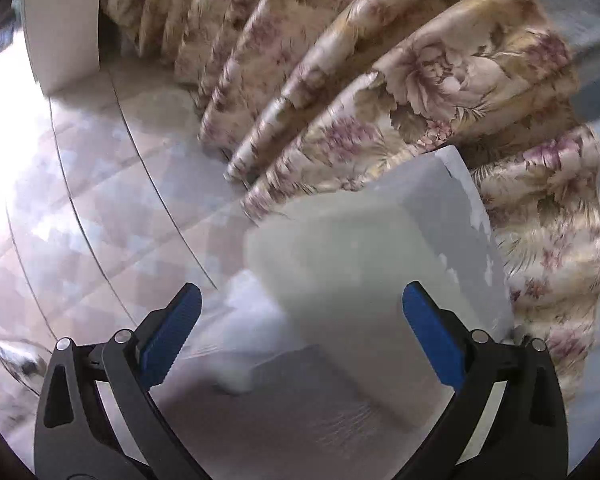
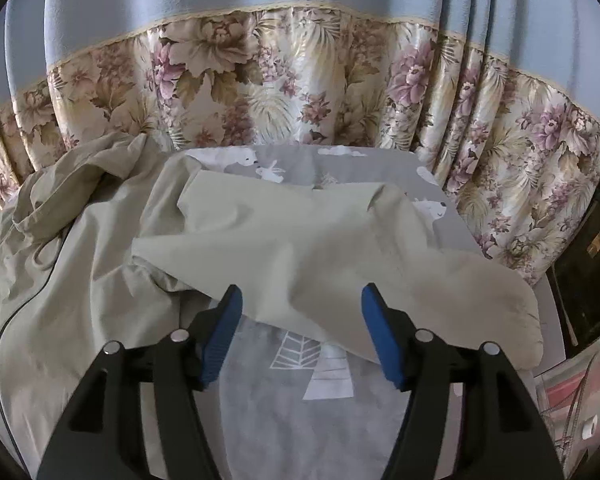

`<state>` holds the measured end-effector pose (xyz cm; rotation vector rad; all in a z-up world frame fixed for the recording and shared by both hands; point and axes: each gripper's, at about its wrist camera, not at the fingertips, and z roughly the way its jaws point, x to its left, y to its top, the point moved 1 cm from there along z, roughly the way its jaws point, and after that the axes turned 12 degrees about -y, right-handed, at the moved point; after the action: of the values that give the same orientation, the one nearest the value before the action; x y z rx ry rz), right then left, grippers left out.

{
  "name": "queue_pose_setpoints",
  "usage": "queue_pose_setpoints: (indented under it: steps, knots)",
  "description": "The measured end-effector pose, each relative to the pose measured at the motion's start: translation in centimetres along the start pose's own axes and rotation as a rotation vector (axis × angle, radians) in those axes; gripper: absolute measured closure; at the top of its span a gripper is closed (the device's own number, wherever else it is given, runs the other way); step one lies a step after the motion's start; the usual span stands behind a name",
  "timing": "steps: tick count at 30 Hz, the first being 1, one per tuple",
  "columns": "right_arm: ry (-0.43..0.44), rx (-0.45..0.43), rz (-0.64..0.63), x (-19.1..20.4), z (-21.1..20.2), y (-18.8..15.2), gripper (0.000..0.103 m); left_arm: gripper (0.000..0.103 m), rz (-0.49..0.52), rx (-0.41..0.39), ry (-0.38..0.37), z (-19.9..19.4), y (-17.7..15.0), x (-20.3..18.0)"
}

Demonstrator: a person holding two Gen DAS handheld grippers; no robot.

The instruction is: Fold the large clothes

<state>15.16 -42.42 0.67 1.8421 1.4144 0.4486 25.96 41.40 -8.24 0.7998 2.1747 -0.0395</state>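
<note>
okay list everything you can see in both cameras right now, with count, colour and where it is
beige garment: one, beige, rumpled across the printed sheet, sleeve toward the right
printed sheet: one, grey with white animals and trees, under the garment
curtain: one, floral band below plain blue, behind the table
table corner: one, pale grey, blurred, in the left wrist view
floor tiles: several, pale glossy, left of the table
left hand-held gripper: one, black with blue pads, open, empty
right hand-held gripper: one, black with blue pads, open over the sleeve

Beige garment (image 2: 80,280) cut off at left edge
</note>
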Motion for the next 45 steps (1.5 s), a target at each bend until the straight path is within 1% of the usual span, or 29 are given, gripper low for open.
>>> queue_pose_setpoints:
  steps: [3,4,5,7,9,11,12,14,17,18,20,22,23,26,27,28,29,31,33,34,35,36,37,38,39,41,43,44,45]
  knots:
    - [-0.012,0.01,-0.008,-0.1,0.1,-0.8,0.04,0.003,-0.108,0.036,-0.061,1.9,0.2,0.9]
    - [-0.019,0.015,-0.01,-0.3,0.2,-1.1,0.04,0.004,-0.127,0.032,-0.054,2.4,0.3,1.0]
    - [-0.023,0.018,-0.008,-0.5,0.3,-1.3,0.04,0.004,-0.15,0.033,-0.076,2.8,0.5,1.2]
    - [-0.029,0.023,0.002,-1.0,0.5,-1.7,0.04,0.023,-0.173,0.02,-0.098,3.2,0.8,1.5]
    - [-0.034,0.024,0.009,-1.4,0.6,-1.8,0.04,0.063,-0.167,0.005,-0.135,3.3,1.6,1.3]
    - [-0.036,0.021,0.013,-1.7,0.6,-1.9,0.04,0.084,-0.13,-0.011,-0.165,3.0,2.1,0.3]
    - [-0.036,0.019,0.011,-1.8,0.6,-1.9,0.04,0.086,-0.086,-0.034,-0.147,2.6,2.3,-0.9]
    - [-0.04,0.014,0.009,-1.9,0.7,-1.9,0.04,0.086,0.012,-0.129,-0.104,0.8,2.3,-3.8]
    - [-0.028,0.016,0.022,-2.2,1.1,-1.9,0.04,0.088,0.176,-0.24,-0.044,-1.6,0.9,-8.9]
    - [-0.022,0.017,0.026,-2.2,1.3,-1.9,0.04,0.089,0.271,-0.274,-0.007,-2.4,-0.5,-11.6]
    - [-0.006,0.018,0.028,-2.1,1.7,-1.7,0.04,0.09,0.452,-0.303,0.028,-3.4,-4.1,-16.8]
    - [0.005,0.013,0.021,-1.8,1.8,-1.6,0.04,0.09,0.564,-0.295,0.008,-3.7,-8.0,-21.1]
    - [0.01,0.006,0.014,-1.5,1.9,-1.3,0.04,0.09,0.594,-0.278,-0.007,-3.6,-9.4,-22.3]
    - [0.008,-0.032,0.004,-0.5,1.7,-0.4,0.04,0.09,0.711,-0.129,-0.115,-2.3,-16.6,-27.3]
    - [0.0,-0.056,-0.003,-0.1,1.5,-0.2,0.04,0.09,0.786,-0.061,-0.134,-1.0,-20.5,-29.4]
    - [-0.012,-0.077,-0.016,0.3,1.3,0.1,0.04,0.09,0.843,-0.02,-0.145,0.0,-23.5,-30.5]
    - [-0.031,-0.103,-0.04,0.9,1.0,0.3,0.04,0.09,0.871,0.006,-0.156,0.7,-25.4,-31.1]
    - [-0.041,-0.135,-0.082,2.0,0.4,0.7,0.04,0.09,0.928,0.129,-0.213,3.4,-31.2,-32.7]
    - [-0.023,-0.144,-0.096,2.9,-0.2,1.2,0.04,0.089,0.97,0.21,-0.242,5.3,-35.3,-33.2]
    - [0.004,-0.136,-0.095,3.3,-0.4,1.4,0.04,0.087,1.001,0.264,-0.248,6.6,-37.4,-33.5]
    - [0.024,-0.131,-0.09,3.4,-0.5,1.5,0.04,0.079,1.019,0.305,-0.249,7.3,-38.6,-33.6]
    - [0.048,-0.123,-0.081,3.6,-0.7,1.6,0.037,0.063,1.043,0.366,-0.24,8.4,-40.1,-33.7]
    - [0.082,-0.112,-0.065,3.7,-0.8,1.7,0.036,0.052,1.057,0.381,-0.233,8.5,-40.6,-33.4]
    - [0.105,-0.105,-0.055,3.9,-0.8,1.8,0.035,0.031,1.076,0.378,-0.222,8.4,-40.8,-33.2]
    - [0.13,-0.091,-0.043,4.1,-0.7,1.8,0.035,0.016,1.102,0.346,-0.211,7.8,-40.6,-32.8]
    - [0.162,-0.072,-0.034,4.8,-0.5,1.7,0.035,0.007,1.139,0.285,-0.204,5.9,-39.3,-32.3]
    - [0.192,-0.055,-0.035,5.9,-0.2,1.8,0.035,0.003,1.161,0.244,-0.191,4.3,-37.6,-31.4]
    - [0.213,-0.046,-0.041,6.9,-0.2,2.0,0.035,0.003,1.174,0.207,-0.16,3.9,-36.7,-31.1]
    - [0.232,-0.042,-0.046,7.7,-0.2,2.1,0.035,0.003,1.191,0.138,-0.084,3.8,-35.0,-30.3]
